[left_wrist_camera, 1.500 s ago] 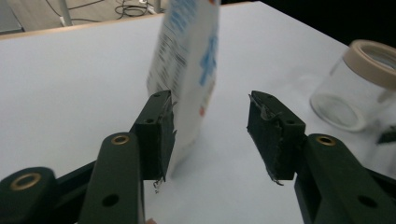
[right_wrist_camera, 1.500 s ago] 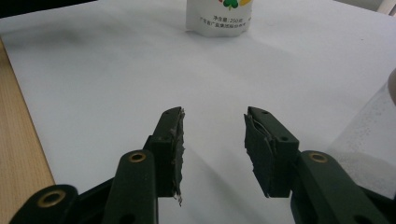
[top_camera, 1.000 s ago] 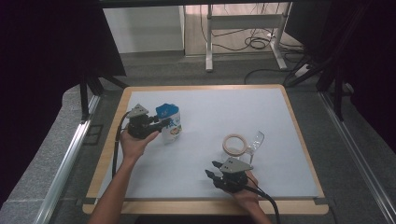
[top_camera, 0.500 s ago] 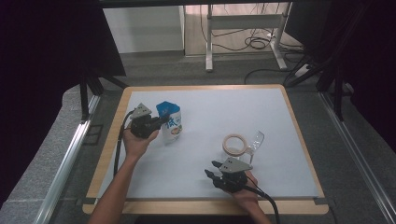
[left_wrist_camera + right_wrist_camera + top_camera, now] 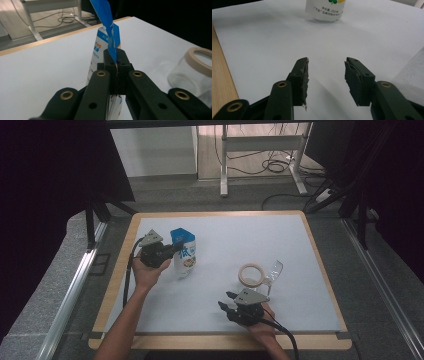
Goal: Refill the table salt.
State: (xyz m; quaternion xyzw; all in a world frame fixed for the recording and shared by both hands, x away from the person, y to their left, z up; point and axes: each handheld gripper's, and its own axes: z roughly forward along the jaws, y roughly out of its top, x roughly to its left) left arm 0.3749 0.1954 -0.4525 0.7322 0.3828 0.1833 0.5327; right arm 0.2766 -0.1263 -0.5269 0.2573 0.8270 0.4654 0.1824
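- Desk (image 5: pixel 300 240): white top with a wood rim, carrying a pouch toward the left edge and a jar toward the front right.
- Progress, as judged: the grasp on the pouch is made; the pouch stands upright and looks unopened, and the jar appears empty. If the work is to open the pouch or bring it to the jar, that is all still to do.
- Pouch (image 5: pixel 184 254): stand-up bag, white body with a blue top and printed label. It stands near the left edge, about midway between back and front, base on the desk. In the right gripper view its lower part (image 5: pixel 325 10) shows printed text and sits well apart from those jaws.
- Pouch top, in the left gripper view: the blue sealed strip (image 5: pixel 110 37) runs up out of the jaws, thin and flat, slightly bent.
- Jar (image 5: pixel 260 276): clear glass with a tan rim, lying tilted or on its side toward the front right; well apart from the pouch. Contents: none seen.
- Left hand-held gripper (image 5: pixel 170 251): clenched on the pouch's upper edge, jaws pressed together with the blue strip between them (image 5: pixel 117 67).
- Right hand-held gripper (image 5: pixel 224 301): released, jaws spread with nothing between them (image 5: pixel 325 75); it rests near the front edge, just in front of the jar, not touching it.
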